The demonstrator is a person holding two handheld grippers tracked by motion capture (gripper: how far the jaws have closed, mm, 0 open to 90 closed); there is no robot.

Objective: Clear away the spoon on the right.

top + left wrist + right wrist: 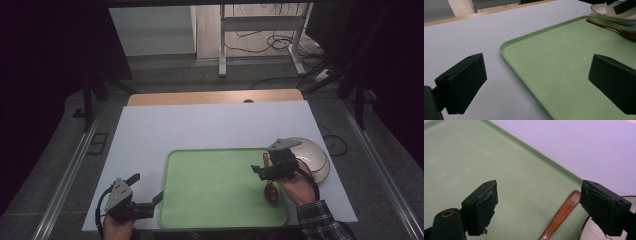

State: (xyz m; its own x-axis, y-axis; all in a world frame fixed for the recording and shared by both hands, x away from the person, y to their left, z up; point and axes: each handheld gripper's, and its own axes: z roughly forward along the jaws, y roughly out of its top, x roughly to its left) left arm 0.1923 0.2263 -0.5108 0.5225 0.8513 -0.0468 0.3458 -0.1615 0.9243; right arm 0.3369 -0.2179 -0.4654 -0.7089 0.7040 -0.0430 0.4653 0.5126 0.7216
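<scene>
A green tray (215, 190) lies on the white table near the front edge. Along the tray's right side lies a wooden spoon (270, 189), its handle pointing away from the person. My right gripper (258, 173) hovers open just above the spoon's handle, jaws pointing left. In the right gripper view the handle (561, 216) runs between the open jaws (539, 202), nearer the right one, untouched. My left gripper (147, 187) is open at the tray's left rim; in its own view the jaws (539, 75) straddle the rim (506, 53), with the spoon (614, 27) far off.
A white bowl on a plate (314, 156) stands just right of the tray, partly behind the right gripper, and its rim (586, 230) is close to the right jaw. The white table top (200, 130) stretches behind the tray to a wooden strip (215, 96).
</scene>
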